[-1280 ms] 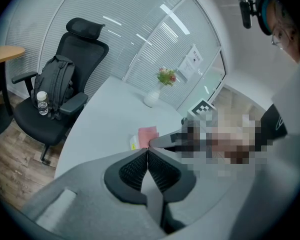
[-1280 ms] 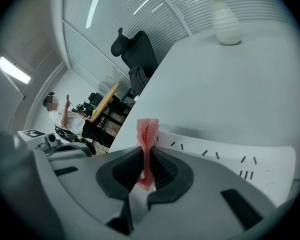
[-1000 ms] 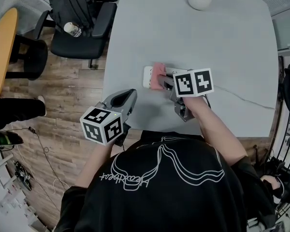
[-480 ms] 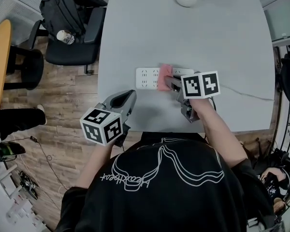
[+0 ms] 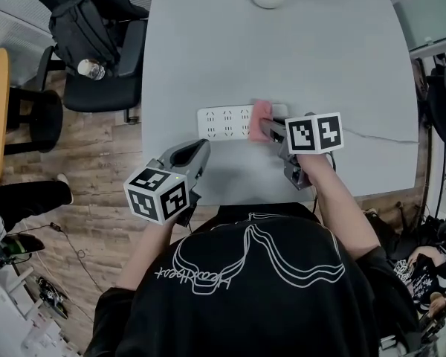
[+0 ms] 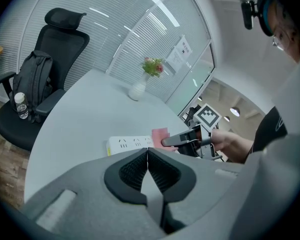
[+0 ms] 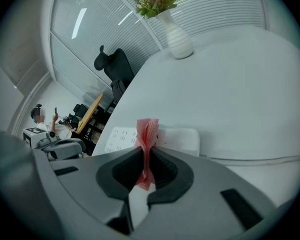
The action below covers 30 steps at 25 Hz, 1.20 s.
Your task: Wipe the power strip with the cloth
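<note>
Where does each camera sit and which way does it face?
Head view: on the person's head, facing down at the grey table; torso, left hand-held gripper, right hand-held gripper show.
Left gripper view: rides the left one, facing across it; shut, empty jaws show.
Right gripper view: rides the right one, facing the white power strip; jaws shut on the pink cloth.
All share that strip.

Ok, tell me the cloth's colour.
Pink; the cloth shows best in the right gripper view.
</note>
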Each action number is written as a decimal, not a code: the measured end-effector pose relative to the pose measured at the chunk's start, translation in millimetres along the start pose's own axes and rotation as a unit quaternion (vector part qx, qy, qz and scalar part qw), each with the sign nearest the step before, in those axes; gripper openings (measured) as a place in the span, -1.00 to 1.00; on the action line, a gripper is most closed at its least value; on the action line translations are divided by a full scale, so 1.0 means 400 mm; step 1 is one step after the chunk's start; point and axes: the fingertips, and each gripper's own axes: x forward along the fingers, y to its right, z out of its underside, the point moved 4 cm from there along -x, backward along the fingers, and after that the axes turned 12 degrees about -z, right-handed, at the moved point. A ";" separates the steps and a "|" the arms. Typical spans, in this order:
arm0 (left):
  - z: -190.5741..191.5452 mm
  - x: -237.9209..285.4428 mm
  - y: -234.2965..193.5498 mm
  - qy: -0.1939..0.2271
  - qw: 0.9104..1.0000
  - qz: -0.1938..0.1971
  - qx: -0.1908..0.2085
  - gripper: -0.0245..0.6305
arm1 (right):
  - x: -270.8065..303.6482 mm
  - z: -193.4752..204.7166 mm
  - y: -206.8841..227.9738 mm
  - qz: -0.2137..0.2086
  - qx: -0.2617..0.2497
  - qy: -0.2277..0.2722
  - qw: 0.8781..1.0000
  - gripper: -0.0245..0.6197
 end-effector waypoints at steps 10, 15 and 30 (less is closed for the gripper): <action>-0.011 0.035 0.035 -0.007 1.000 0.017 0.014 -0.88 | -0.076 0.022 0.062 0.014 0.022 0.026 0.999 -0.80; -0.015 0.051 0.044 -0.008 1.000 0.022 0.018 -0.88 | -0.097 0.029 0.087 0.015 0.033 0.035 0.999 -0.80; -0.017 0.038 0.009 -0.006 1.000 0.014 0.008 -0.88 | -0.105 0.012 0.069 0.005 0.024 0.043 0.999 -0.80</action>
